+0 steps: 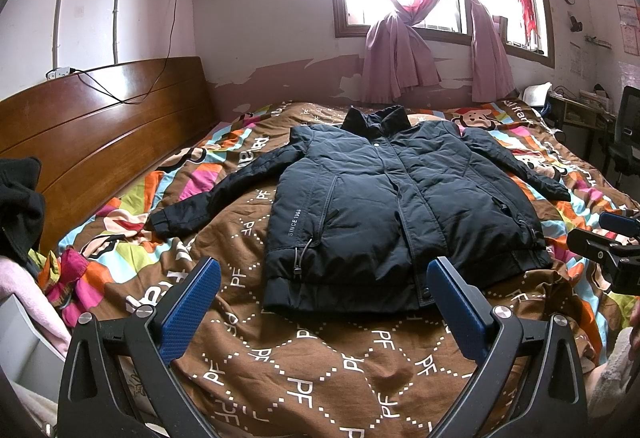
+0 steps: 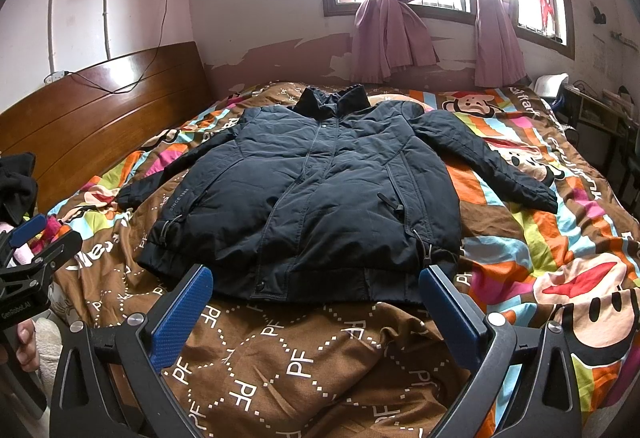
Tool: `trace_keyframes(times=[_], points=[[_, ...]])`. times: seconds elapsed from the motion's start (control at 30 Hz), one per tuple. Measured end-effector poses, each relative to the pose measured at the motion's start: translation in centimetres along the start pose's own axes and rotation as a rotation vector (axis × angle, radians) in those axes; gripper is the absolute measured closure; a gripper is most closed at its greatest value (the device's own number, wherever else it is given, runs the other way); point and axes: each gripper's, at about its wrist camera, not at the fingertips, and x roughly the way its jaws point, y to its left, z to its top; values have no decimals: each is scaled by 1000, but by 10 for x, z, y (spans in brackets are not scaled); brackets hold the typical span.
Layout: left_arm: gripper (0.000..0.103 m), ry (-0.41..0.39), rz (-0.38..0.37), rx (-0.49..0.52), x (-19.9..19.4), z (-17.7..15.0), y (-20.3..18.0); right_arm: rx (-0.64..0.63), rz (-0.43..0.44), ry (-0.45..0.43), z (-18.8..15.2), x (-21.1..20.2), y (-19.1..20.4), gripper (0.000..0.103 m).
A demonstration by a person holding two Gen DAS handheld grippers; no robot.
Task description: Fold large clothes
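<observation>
A dark navy padded jacket (image 1: 400, 205) lies front-up on the brown patterned bedspread (image 1: 320, 366), collar toward the window, hem nearest, sleeves spread sideways. Left gripper (image 1: 324, 302) and right gripper (image 2: 316, 302) hover before the hem, jaws released; the gripper bodies are cropped.

Left gripper (image 1: 324, 278) and right gripper (image 2: 316, 286) matched: black angular frames, blue textured finger pads (image 1: 192, 312), silver round screws (image 1: 144, 311). White "GenRobot.AI" marking on the left body. Bare thumb skin (image 2: 26, 350) showed beneath it.
</observation>
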Motion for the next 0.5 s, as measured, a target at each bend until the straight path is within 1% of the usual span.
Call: trace_keyframes(times=[0.37, 0.5], points=[[2, 1, 1, 2, 0, 0, 0, 2, 1, 1, 0, 1, 0, 0], [2, 8, 12, 3, 0, 0, 0, 1, -3, 2, 0, 1, 0, 0]])
